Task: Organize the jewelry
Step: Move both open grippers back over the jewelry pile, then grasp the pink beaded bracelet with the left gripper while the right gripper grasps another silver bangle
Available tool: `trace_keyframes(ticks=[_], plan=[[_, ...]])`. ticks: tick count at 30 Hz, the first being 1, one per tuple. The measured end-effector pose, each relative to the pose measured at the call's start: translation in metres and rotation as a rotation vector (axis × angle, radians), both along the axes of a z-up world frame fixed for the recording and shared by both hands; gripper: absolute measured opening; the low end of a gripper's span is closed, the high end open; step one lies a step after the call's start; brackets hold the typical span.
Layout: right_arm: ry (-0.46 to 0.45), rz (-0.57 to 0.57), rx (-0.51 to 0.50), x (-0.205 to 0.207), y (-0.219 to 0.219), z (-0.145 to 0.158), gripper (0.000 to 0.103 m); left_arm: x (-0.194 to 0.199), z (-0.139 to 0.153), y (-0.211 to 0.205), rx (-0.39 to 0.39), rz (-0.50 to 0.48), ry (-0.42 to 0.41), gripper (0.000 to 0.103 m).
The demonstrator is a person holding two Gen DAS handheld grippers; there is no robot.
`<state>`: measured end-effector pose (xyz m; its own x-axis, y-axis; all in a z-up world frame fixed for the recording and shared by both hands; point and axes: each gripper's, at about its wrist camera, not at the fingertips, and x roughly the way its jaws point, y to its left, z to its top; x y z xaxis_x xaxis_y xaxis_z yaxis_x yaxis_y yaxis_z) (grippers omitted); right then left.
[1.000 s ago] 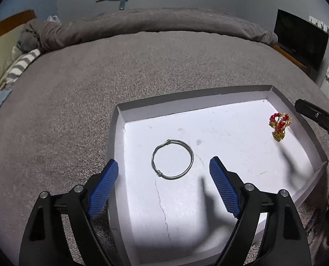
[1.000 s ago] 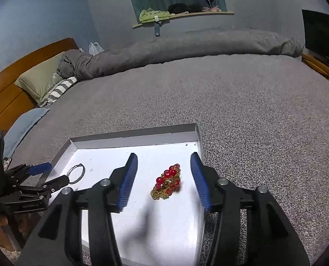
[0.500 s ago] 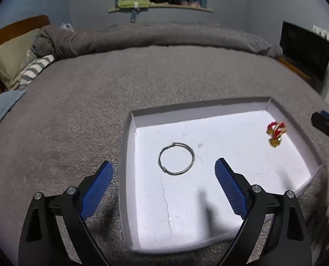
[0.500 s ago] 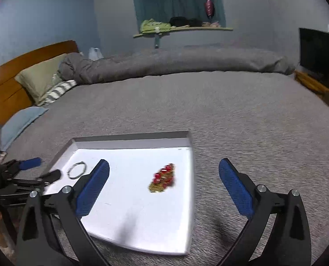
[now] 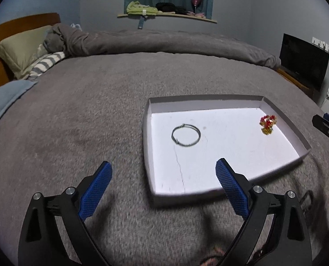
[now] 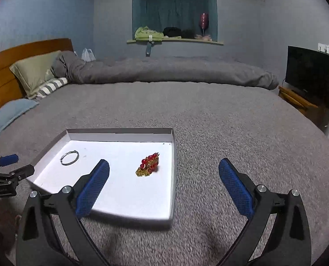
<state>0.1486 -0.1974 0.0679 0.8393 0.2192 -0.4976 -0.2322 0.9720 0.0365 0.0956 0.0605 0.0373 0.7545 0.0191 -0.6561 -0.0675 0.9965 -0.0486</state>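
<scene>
A shallow white tray (image 5: pixel 147 133) lies on the grey bed cover; it also shows in the right wrist view (image 6: pixel 173 146). A thin silver bangle (image 5: pixel 186 135) lies in its left half and shows in the right wrist view (image 6: pixel 69 157). A red and gold beaded piece (image 5: pixel 267 124) lies near the tray's right wall and shows in the right wrist view (image 6: pixel 148 167). My left gripper (image 5: pixel 164 188) is open and empty, held back in front of the tray's near left corner. My right gripper (image 6: pixel 164 188) is open and empty, above the tray's near right corner.
The grey bed cover (image 6: pixel 231 133) spreads all around the tray. A rolled grey duvet (image 6: pixel 164 71) and pillows (image 6: pixel 33 73) lie at the back. A black screen (image 6: pixel 310 75) stands on a wooden unit at the right. The left gripper shows at the right view's left edge (image 6: pixel 6 173).
Both grippers have drawn back and up from the tray. The right gripper's jaws have opened wide, leaving the red and gold piece lying in the tray. The bangle has not moved.
</scene>
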Motion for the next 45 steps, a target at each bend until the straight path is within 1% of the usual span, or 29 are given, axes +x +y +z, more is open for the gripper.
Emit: trace_keyframes(ticks=[5, 7, 9, 12, 15, 18, 20, 23, 26, 29, 34, 38, 40, 43, 44, 45], plan=[[-0.005, -0.031, -0.018, -0.014, -0.013, -0.009, 0.097, -0.018, -0.004, 0.001, -0.019, -0.015, 0.0, 0.096], [-0.022, -0.054, -0.048, -0.021, -0.015, -0.012, 0.097, -0.024, -0.006, 0.0, -0.017, -0.024, -0.006, 0.096], [-0.026, -0.045, -0.057, -0.027, -0.017, -0.014, 0.097, -0.029, -0.009, -0.003, -0.011, -0.03, -0.007, 0.096], [0.004, -0.031, -0.065, -0.032, -0.02, -0.021, 0.097, -0.034, -0.013, -0.009, 0.004, -0.044, 0.003, 0.096], [0.054, 0.002, 0.002, -0.038, -0.029, -0.027, 0.097, -0.039, -0.016, -0.017, 0.04, -0.059, 0.002, 0.096], [0.075, -0.005, 0.06, -0.043, -0.04, -0.025, 0.097, -0.044, -0.017, -0.023, 0.066, -0.08, -0.001, 0.096], [0.068, -0.016, 0.08, -0.048, -0.048, -0.023, 0.097, -0.049, -0.017, -0.026, 0.066, -0.099, -0.003, 0.096], [0.058, -0.016, 0.081, -0.057, -0.053, -0.025, 0.097, -0.054, -0.019, -0.028, 0.057, -0.127, 0.0, 0.096], [0.11, 0.018, 0.078, -0.062, -0.055, -0.034, 0.097, -0.06, -0.021, -0.029, 0.055, -0.138, 0.006, 0.096], [0.161, 0.068, 0.062, -0.067, -0.045, -0.043, 0.097, -0.068, -0.023, -0.028, 0.051, -0.15, 0.019, 0.096], [0.162, 0.16, 0.022, -0.095, -0.029, -0.053, 0.097, -0.08, -0.029, -0.025, 0.044, -0.18, 0.068, 0.096], [0.168, 0.195, 0.012, -0.111, -0.021, -0.06, 0.097, -0.088, -0.038, -0.019, 0.038, -0.174, 0.104, 0.096], [0.181, 0.208, 0.009, -0.114, -0.018, -0.064, 0.097, -0.091, -0.04, -0.017, 0.035, -0.17, 0.111, 0.094], [0.192, 0.224, -0.015, -0.121, -0.011, -0.069, 0.091, -0.097, -0.035, -0.015, 0.025, -0.169, 0.089, 0.092], [0.192, 0.227, -0.021, -0.122, -0.01, -0.07, 0.086, -0.098, -0.034, -0.014, 0.022, -0.169, 0.082, 0.09], [0.192, 0.229, -0.025, -0.124, -0.01, -0.071, 0.082, -0.099, -0.033, -0.013, 0.019, -0.168, 0.077, 0.084]])
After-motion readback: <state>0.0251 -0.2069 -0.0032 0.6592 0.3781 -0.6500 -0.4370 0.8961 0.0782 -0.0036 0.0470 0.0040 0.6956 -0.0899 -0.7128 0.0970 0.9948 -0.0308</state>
